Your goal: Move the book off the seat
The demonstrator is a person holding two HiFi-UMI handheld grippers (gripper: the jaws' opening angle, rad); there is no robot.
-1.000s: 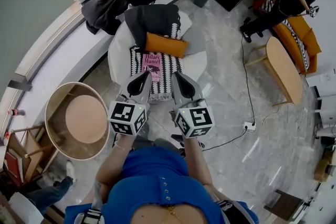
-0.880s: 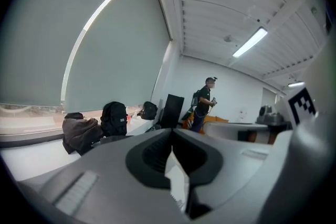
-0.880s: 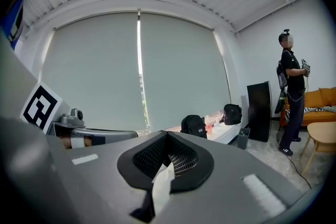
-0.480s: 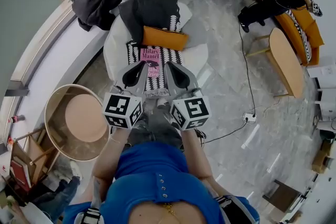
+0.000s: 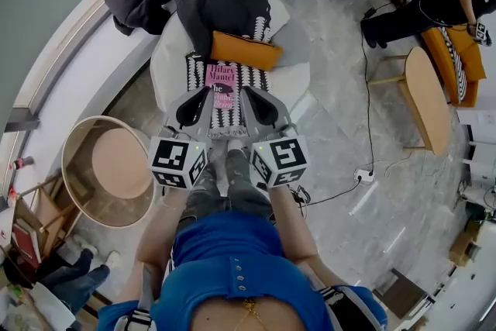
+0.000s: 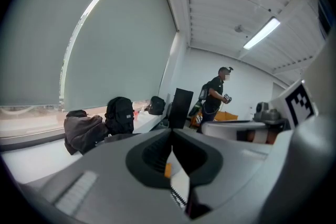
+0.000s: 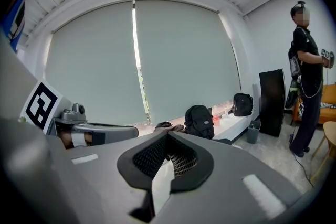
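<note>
Step in hand: approach. The seat (image 5: 167, 66) lies ahead of both sets of jaws. The book (image 5: 221, 85) rests on its patterned cushion (image 5: 252, 77), between and just beyond the jaw tips. The left gripper (image 5: 203, 98) and right gripper (image 5: 249, 97) have their jaws pressed together, holding nothing. The next move probably calls for spreading the jaws to take the book's edges.

- Pale marble floor (image 5: 341, 89).
- Curved white window ledge (image 5: 93, 70) under grey roller blinds (image 7: 173, 60).
- Round wooden table (image 5: 116, 163), left; oval wooden table (image 5: 426, 101), right.
- Ceiling strip light (image 6: 261, 33), lit.
</note>
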